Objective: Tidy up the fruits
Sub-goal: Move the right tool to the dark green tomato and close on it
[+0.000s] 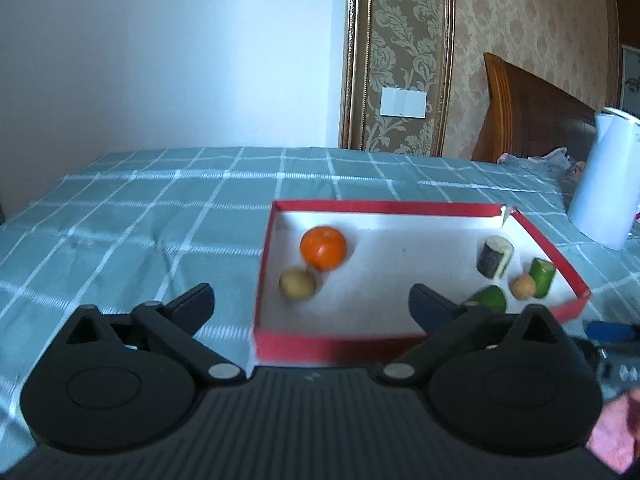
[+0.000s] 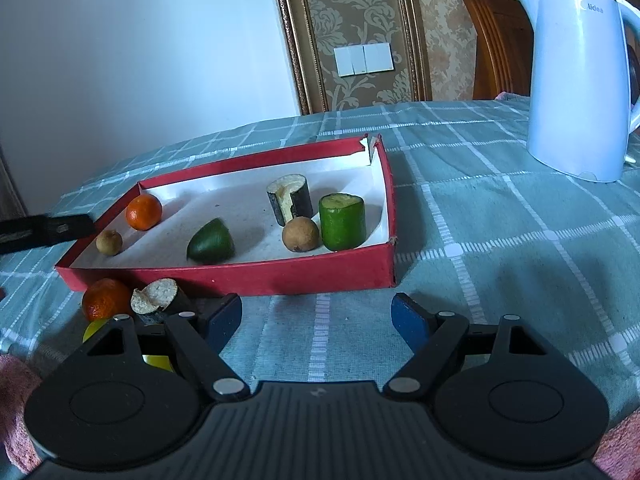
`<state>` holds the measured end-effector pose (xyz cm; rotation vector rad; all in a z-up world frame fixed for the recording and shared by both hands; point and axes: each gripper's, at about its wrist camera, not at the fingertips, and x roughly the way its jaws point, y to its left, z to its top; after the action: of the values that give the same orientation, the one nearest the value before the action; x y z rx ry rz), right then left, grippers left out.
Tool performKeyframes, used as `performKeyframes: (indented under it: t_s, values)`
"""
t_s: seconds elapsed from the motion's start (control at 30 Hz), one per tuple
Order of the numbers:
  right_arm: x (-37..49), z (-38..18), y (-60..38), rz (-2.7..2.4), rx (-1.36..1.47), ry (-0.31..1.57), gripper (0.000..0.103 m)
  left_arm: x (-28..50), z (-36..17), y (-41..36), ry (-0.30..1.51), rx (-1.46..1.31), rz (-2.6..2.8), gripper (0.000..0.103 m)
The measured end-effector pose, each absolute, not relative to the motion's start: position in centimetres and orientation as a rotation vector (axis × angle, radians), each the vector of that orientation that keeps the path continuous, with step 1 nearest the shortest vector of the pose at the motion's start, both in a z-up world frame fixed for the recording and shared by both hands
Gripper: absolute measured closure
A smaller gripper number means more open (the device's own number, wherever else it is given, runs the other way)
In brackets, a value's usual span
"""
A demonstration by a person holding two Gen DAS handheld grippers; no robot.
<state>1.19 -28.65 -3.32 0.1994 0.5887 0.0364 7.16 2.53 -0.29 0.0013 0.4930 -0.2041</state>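
Cool, bluish daylight, pretty soft overall. Blown-out glow on the white wall [image 1: 160, 52] in both views. Motion smear on the orange [image 1: 323, 248] and longan [image 1: 297, 285] in the left view; much crisper on the right one. Dark shadow under the right gripper [image 2: 318, 318] across the cloth [image 2: 500, 240]. Heavy fisheye bending at edges, black corners.

Red tray [image 2: 256, 276]: matt card walls, white paper lining seen inside. Tablecloth [image 2: 500, 248]: woven check cloth, matt, creased. Kettle [image 2: 580, 80]: smooth plastic with a soft sheen. Tangerine [image 1: 323, 248]: glossy, finely dimpled peel. Cut green cylinder [image 2: 342, 222]: smooth skin, rough pale top. Both grippers: matt black plastic, ribbed bodies, bright metal pins noted.
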Motion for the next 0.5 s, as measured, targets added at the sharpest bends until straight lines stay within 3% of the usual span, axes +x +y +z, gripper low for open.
performKeyframes:
  t_s: [0.5]
  values:
    - [1.3,-3.4,-28.6,0.038,0.201,0.595,0.021,3.1,-3.7,5.6,0.612,-0.016,-0.214,0.0]
